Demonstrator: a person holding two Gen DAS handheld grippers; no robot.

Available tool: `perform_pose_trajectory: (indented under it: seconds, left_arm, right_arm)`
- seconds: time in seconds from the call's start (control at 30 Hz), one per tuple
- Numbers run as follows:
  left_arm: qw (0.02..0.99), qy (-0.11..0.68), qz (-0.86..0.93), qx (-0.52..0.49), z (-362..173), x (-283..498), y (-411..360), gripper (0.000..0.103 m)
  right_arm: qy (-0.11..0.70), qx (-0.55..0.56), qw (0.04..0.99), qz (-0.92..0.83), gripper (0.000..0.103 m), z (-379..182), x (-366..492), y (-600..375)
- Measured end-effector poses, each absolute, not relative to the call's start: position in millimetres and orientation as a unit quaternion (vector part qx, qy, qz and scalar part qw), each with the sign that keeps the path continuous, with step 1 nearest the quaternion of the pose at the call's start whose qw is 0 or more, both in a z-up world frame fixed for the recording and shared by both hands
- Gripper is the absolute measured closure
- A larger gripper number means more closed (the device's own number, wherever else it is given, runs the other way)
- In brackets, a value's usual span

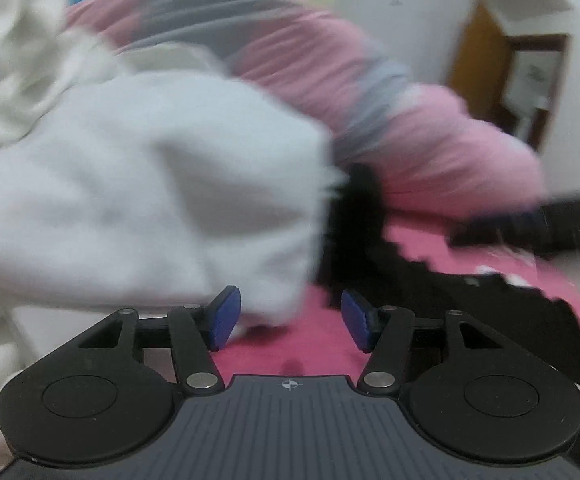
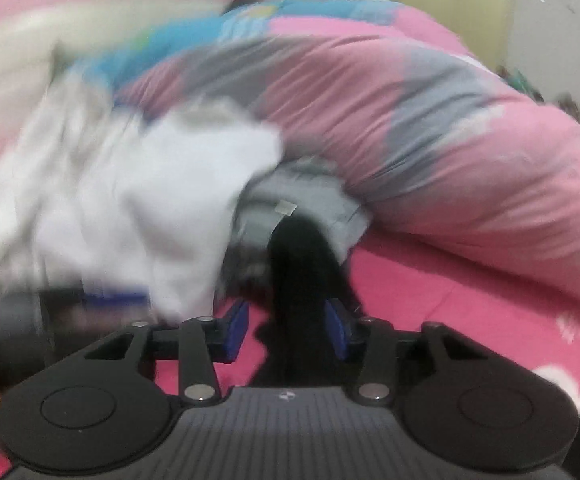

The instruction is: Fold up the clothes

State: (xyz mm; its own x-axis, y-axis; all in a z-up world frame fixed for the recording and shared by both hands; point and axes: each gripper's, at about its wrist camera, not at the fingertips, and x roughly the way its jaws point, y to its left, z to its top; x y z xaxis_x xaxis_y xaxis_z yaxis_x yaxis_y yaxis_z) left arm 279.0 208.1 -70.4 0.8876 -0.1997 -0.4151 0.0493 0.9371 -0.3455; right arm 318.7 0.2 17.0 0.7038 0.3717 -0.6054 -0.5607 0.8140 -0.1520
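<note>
both views are blurred. in the left wrist view the left tongs [image 1: 290,318] sit at the bottom centre of the frame with their blue pads [image 1: 223,318] standing well apart; nothing is gripped between them, only the pink bed sheet [image 1: 310,344] shows through the gap. a white garment [image 1: 149,184] fills the left and middle of that frame, bunched on the bed, its lower edge hanging just above and beside the left pad without being pinched. to its right a black garment [image 1: 470,304] lies spread across the sheet toward the lower right. behind both, a rolled pink and grey duvet [image 1: 370,92] runs from the upper left to the right of the frame. at the upper right there is a white wall with a brown door [image 1: 478,52].

in the right wrist view the right tongs [image 2: 287,330] sit at the bottom centre, partly open. a strip of the black garment [image 2: 298,280] runs up the middle of the frame between the pads, but i cannot tell through the blur whether the pads press on it. the white garment [image 2: 137,208] lies heaped at the left and centre. a grey garment [image 2: 310,196] with a small label lies just behind the black one, under the edge of the duvet [image 2: 430,120], which arches across the upper right. the bed sheet [image 2: 470,300] fills the lower right.
</note>
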Motion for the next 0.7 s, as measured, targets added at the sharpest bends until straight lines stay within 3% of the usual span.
perform_pose_trajectory:
  seconds: [0.07,0.13,0.37,0.47,0.7]
  left_arm:
    - [0.951,0.220,-0.055,-0.210,-74,281,231,0.058]
    - [0.942,0.213,-0.064,-0.252,-76,283,249,0.060]
    - [0.955,0.198,-0.065,-0.209,-74,284,241,0.057]
    - [0.958,0.197,-0.066,-0.199,-74,283,238,0.056]
    - [0.930,0.195,-0.138,-0.281,-71,284,255,0.049]
  right_arm:
    - [0.278,-0.210,0.896,0.275,0.071,-11,319,17]
    - [0.267,-0.253,0.884,0.289,0.074,-33,320,32]
    - [0.242,-0.367,0.864,0.247,0.077,-85,352,63]
    - [0.256,-0.332,0.873,0.249,0.097,-81,361,56]
    - [0.234,-0.196,0.892,0.333,0.098,-39,334,30]
